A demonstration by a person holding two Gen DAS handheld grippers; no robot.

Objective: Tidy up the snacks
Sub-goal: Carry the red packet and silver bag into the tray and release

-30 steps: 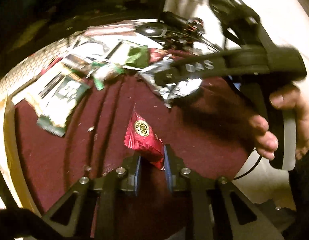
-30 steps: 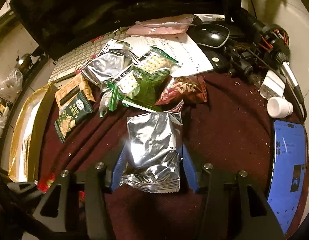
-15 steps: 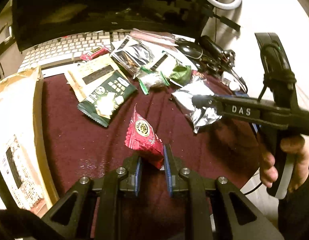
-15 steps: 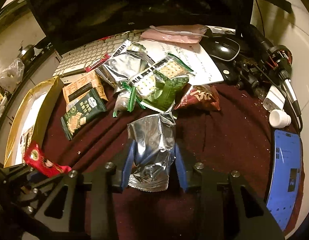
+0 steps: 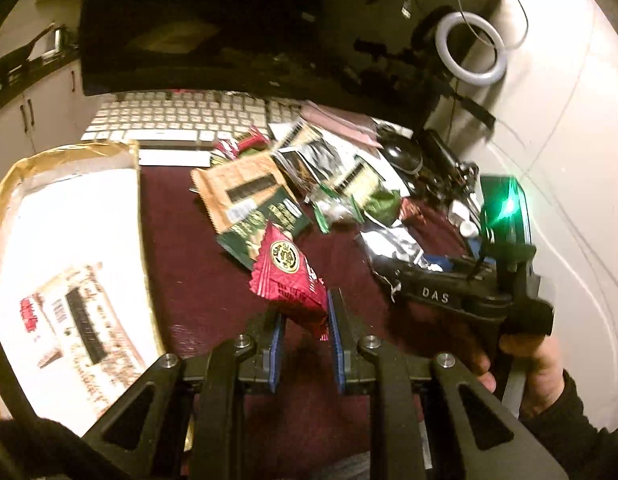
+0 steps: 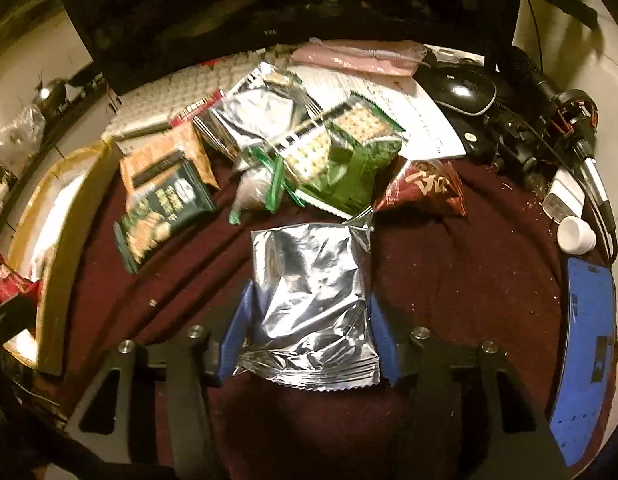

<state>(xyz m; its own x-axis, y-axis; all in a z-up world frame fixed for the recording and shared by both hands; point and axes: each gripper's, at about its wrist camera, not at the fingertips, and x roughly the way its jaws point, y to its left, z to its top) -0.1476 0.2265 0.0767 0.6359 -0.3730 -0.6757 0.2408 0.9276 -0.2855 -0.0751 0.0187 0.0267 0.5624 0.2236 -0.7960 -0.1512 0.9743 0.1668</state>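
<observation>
A dark red cloth [image 6: 449,280] covers the desk. A big black screen [image 5: 197,24] stands at the back. The wall [image 5: 569,160] is white.

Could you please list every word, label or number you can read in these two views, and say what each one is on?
"DAS": white letters on the black body of the right gripper, seen from the left wrist.
"TCL": faint, on the monitor's lower bezel; I am not sure of it.
Round gold emblem on the red packet: too small to read.
Print on the green cracker packet, dark red packet, box label and phone: blurred, unreadable.
</observation>
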